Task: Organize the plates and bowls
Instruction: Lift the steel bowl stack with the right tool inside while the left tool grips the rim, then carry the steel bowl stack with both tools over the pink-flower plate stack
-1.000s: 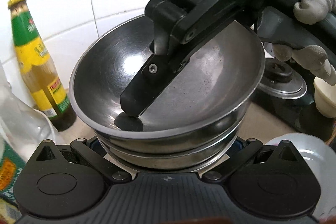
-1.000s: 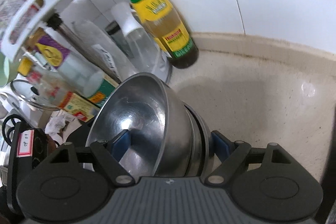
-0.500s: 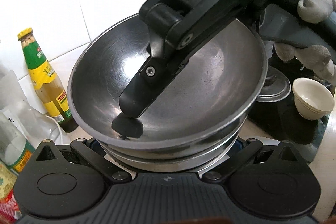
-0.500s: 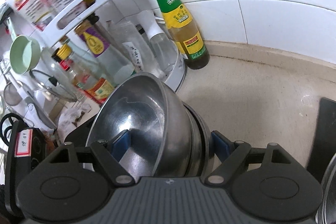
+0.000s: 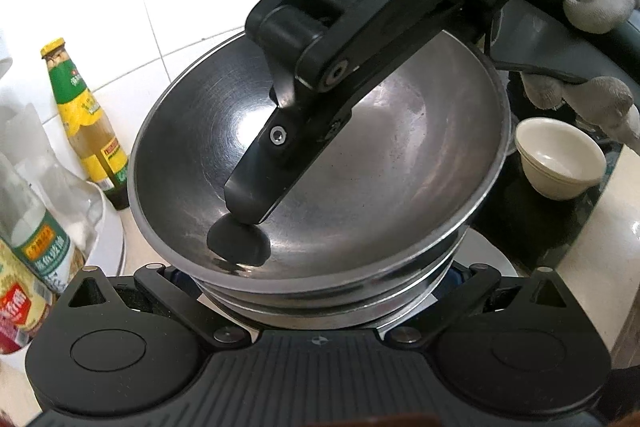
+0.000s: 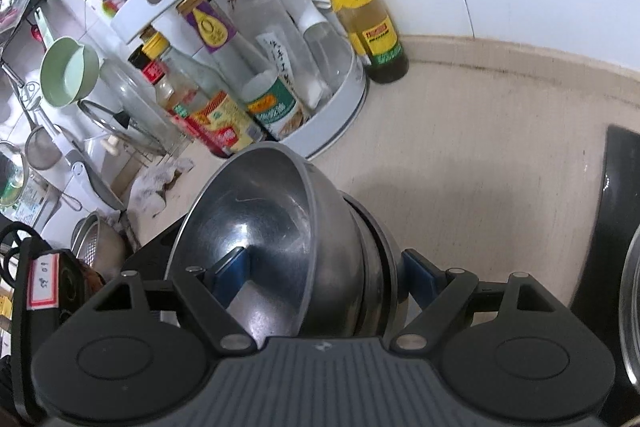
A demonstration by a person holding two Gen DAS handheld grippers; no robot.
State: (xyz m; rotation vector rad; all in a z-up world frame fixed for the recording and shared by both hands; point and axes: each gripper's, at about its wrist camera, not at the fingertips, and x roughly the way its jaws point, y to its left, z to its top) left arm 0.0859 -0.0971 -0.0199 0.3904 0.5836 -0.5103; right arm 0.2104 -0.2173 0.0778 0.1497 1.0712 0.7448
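Bowls [image 5: 400,163], steel and nested in a stack, held clear above beige counter [image 6: 480,147] between both tools. Showed at least 2 rims below top bowl in left wrist view, stack tilted toward camera there.

Right gripper [image 6: 326,267] clamped across stack: 1 blue pad [image 6: 230,269] pressed inside top bowl on left, other blue pad [image 6: 418,267] against outside of stack on right, jaws spread wide by bowls between them. Seen from left wrist view as black finger marked DAS reaching down from upper right into bowl, tip resting near its lower left floor. Driven by gloved hand [image 5: 600,39] at far right.

Left gripper [image 5: 320,275] sat just beneath near edge of stack, bowls filling gap between its linkages; pads hidden under bowls, so cannot tell whether clenched or slack.

Stood against white tiled wall at far left: green-labelled bottle [image 6: 356,3] with yellow cap. Just beside it, on its left in right wrist view, white rotating rack [image 6: 340,115] crowded with bottles and jars. Small cream cup [image 5: 560,163] rested to right of stack in left wrist view. Green ladle [image 6: 70,71] hung at far left among strainers.
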